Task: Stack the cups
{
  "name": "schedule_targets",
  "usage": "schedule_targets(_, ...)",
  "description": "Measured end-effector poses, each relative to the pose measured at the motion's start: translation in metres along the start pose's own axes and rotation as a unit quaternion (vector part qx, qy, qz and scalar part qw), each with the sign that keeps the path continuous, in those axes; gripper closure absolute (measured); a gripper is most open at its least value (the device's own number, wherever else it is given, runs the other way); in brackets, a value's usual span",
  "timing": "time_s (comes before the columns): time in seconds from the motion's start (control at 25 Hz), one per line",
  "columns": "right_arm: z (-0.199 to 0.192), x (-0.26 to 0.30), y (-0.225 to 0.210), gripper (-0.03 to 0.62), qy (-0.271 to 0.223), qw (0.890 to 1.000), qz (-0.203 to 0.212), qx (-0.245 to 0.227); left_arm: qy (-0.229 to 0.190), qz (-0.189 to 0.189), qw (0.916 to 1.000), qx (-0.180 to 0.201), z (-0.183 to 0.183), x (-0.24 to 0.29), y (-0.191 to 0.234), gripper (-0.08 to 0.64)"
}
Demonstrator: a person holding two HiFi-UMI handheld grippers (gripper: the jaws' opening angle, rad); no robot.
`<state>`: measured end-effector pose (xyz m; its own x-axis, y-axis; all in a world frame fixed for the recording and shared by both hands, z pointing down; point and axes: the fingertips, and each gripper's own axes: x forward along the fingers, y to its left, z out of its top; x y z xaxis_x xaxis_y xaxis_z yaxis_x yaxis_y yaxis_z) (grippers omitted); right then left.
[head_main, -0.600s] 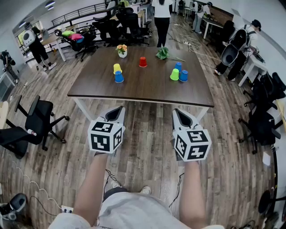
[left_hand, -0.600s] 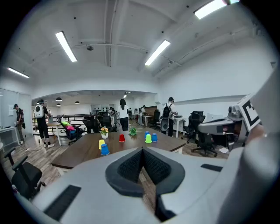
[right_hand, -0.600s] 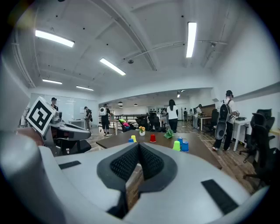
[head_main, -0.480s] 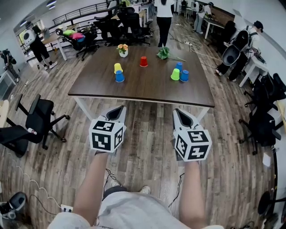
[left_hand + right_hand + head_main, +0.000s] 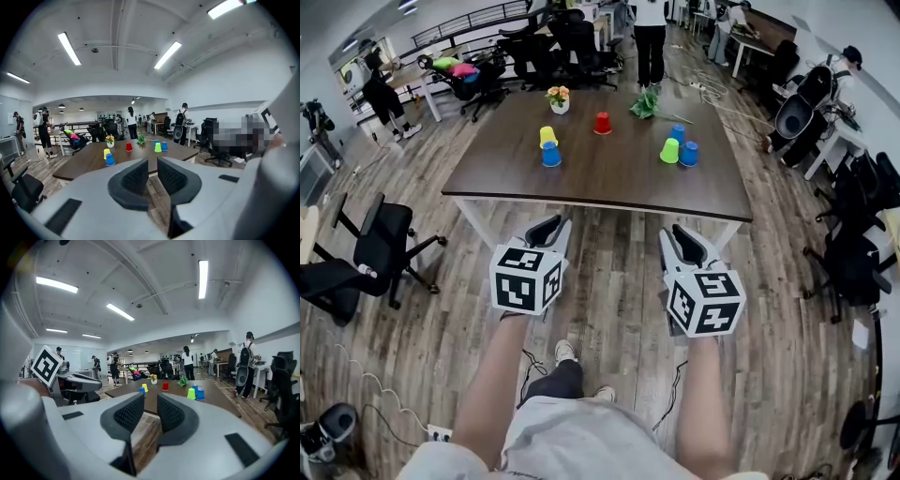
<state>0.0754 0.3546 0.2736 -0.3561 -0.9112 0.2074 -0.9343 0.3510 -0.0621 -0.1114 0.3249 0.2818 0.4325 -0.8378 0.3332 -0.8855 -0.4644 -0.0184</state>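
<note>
Seen from the head camera, my forearms reach out over a wood floor [image 5: 609,309]. The left gripper [image 5: 546,228] and right gripper [image 5: 686,236] sit side by side, short of the table [image 5: 609,183].

Only the gripper views face the jaws. In each, the ribbed pads stand a narrow gap apart with nothing between them. The right gripper view also catches the left gripper's marker cube [image 5: 46,365] at its left edge.

The cups stand on the table's far half, well apart from both grippers:
- **Left:** a yellow cup [image 5: 547,137] stands just behind a blue cup [image 5: 550,156].
- **Middle, farther:** a red cup [image 5: 602,123].
- **Right:** a green cup [image 5: 669,151] stands just beside a right blue cup [image 5: 688,154], with a rear blue cup [image 5: 677,134] behind them.

At the far edge are a flower pot [image 5: 558,97] and a leafy sprig [image 5: 644,103].
</note>
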Motion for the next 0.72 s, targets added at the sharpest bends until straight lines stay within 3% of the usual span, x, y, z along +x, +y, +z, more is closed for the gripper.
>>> schedule_targets(0.44,0.002,0.039,-0.025,0.472,0.007,1.000,-0.016,0.003,-0.002,-0.012,0.9999,-0.001,0.005,0.050,0.021,0.412)
schedule_targets(0.72,0.006,0.096,-0.030,0.373,0.020,1.000,-0.002,0.000,0.001,-0.027,0.9995,-0.013,0.013,0.098,0.055,0.329)
